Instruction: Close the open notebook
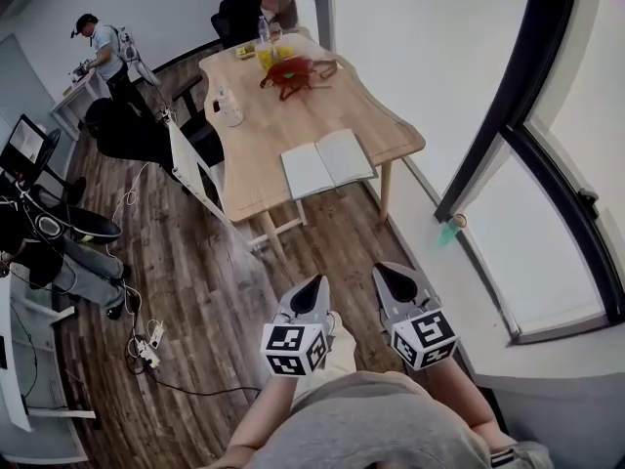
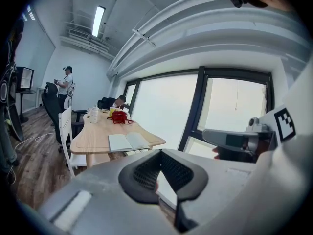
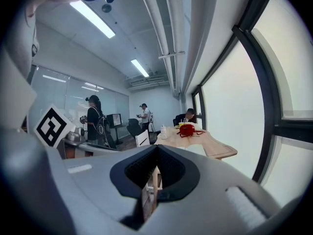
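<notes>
The notebook (image 1: 328,162) is lying open and flat at the near edge of the table (image 1: 256,130), by its right corner. Its spread is running along that edge, with the spine pointing toward the far end and blank white pages facing up. The left gripper (image 1: 312,286) and right gripper (image 1: 393,277) are hanging well apart from the table, jaws pressed together, holding nothing.

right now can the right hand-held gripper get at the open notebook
Probably not yet: the notebook lies at the table's near end, with a stretch of floor between it and the right hand-held gripper. Nothing blocks the path; stepping closer should do.
</notes>
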